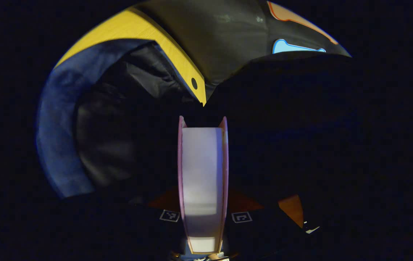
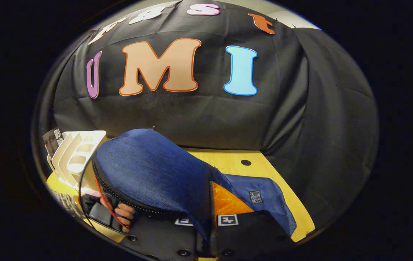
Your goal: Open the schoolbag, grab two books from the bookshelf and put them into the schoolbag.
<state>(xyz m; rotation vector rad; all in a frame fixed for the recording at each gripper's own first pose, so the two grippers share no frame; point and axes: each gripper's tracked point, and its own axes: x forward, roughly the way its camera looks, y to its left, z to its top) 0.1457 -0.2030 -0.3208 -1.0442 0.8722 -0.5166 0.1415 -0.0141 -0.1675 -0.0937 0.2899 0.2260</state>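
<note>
A book [image 1: 202,170] with pink covers and white pages stands edge-on between my left gripper's [image 1: 203,204] fingers, which are shut on it. It points into the dark lining [image 1: 119,137] of the blue schoolbag [image 1: 56,119]. In the right gripper view the schoolbag [image 2: 148,174] lies on the yellow table with its zipped mouth [image 2: 119,195] held wide open. My right gripper [image 2: 207,226] is shut on a fold of the bag's blue fabric beside an orange panel [image 2: 228,203]. A hand [image 2: 123,214] with the other gripper sits at the bag's mouth.
A white bookshelf [image 2: 79,154] with upright dividers stands at the table's left, behind the bag, with a book [image 2: 51,139] leaning in it. The wooden table [image 2: 235,161] has a round hole [image 2: 245,162] near the black cloth wall.
</note>
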